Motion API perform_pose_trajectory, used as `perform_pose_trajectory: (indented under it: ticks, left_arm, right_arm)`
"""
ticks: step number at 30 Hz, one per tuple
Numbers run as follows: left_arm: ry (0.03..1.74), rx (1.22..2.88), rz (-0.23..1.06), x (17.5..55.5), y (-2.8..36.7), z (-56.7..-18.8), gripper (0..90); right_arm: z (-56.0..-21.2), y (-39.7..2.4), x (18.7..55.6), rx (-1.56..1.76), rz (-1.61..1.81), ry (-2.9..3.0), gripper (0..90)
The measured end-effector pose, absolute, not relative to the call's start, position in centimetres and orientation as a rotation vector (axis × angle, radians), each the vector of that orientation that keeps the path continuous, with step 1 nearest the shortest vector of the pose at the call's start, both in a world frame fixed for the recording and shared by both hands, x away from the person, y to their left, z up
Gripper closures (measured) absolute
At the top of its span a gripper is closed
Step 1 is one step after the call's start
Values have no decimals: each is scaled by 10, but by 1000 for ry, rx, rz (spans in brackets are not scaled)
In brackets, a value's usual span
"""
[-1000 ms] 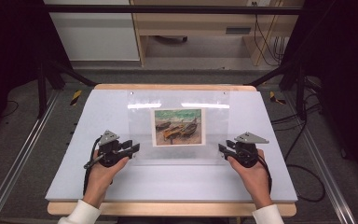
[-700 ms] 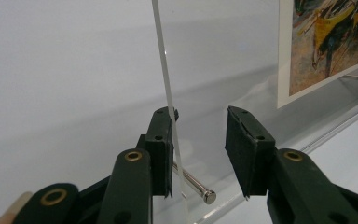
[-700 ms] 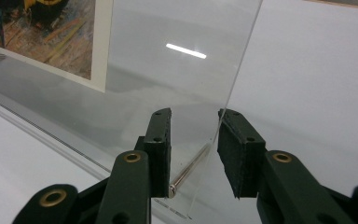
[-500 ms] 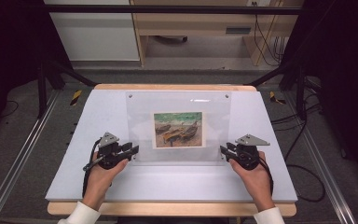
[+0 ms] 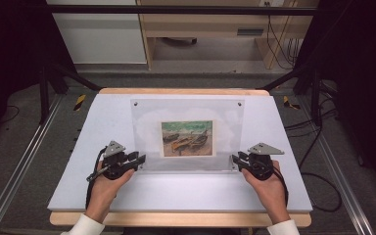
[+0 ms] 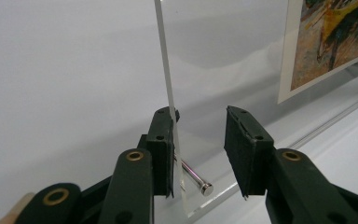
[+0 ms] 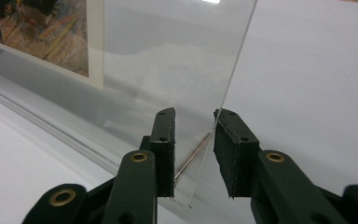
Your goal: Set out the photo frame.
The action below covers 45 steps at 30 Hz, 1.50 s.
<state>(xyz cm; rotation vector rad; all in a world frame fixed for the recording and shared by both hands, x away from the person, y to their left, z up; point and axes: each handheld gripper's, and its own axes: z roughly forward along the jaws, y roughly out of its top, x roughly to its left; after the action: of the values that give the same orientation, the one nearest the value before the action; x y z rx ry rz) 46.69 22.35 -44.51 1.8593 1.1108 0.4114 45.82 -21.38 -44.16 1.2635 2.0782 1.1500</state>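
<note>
1. Risk: the clear acrylic frame (image 5: 187, 134) stands near upright on the desk (image 5: 176, 191), steadied at its lower corners; I judge it could tip or slide
2. Left gripper (image 6: 198, 154): jaws part-open around the panel edge, one pad touching, the other clear
3. Right gripper (image 7: 193, 151): jaws narrow around the opposite edge, grip not firm
4. The print (image 5: 187, 138) sits mid-panel, between both grippers
</note>
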Motion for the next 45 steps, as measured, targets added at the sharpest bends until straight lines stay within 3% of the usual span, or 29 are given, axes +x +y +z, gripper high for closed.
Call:
perform_pose_trajectory:
  ticks: [45]
  left_arm:
    - [1097,1898,415,458,222,-448,627]
  right_arm:
    - [-445,-215,448,1251,1134,2105,705]
